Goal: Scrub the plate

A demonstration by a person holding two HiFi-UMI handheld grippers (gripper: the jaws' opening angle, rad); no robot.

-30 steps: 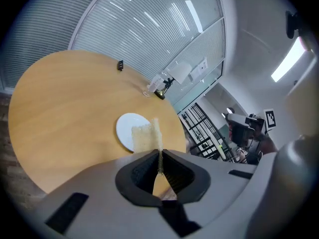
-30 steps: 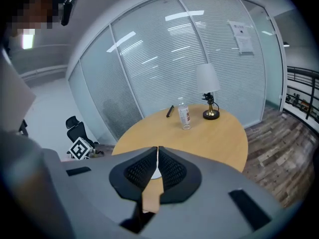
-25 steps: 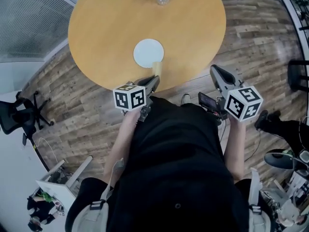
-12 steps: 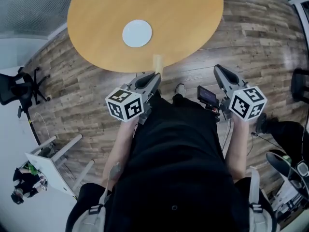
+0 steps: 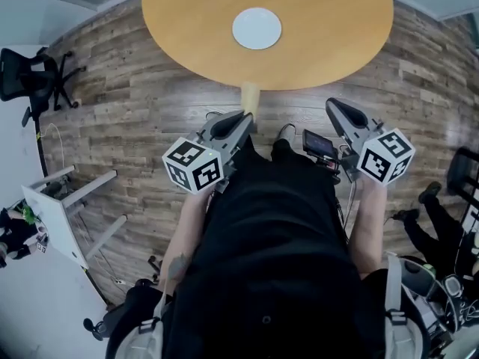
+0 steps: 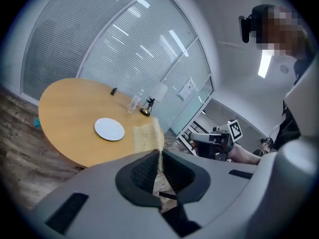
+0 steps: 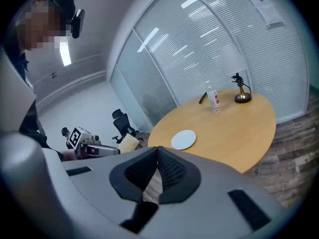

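Wood-plank floor point(image 5: 112, 126) all round, with a round tan table point(image 5: 322, 43) up ahead of both grippers. The white plate point(image 5: 257, 28) lies flat near the table's middle, looking bare and clean. A clear glass point(image 6: 133, 102) stands beyond it. The left gripper point(image 5: 245, 118) pinches a thin yellow sponge point(image 5: 249, 96) near the table's edge. On the right gripper point(image 5: 332, 108), the jaws are pressed together with nothing between them.

Round desk point(image 5: 329, 21) — smooth wood with a soft satin sheen. The plate point(image 5: 257, 28) is white, smooth, and looks glazed. The sponge point(image 6: 147, 136) is pale yellow, coarse and porous. The left hand-held gripper point(image 6: 159, 156) and right hand-held gripper point(image 7: 157, 151) — matt grey plastic shells, black pads point(image 6: 142, 171) finely ribbed. Below, the floor point(image 5: 135, 88): wood-grain planks, faintly glossy.
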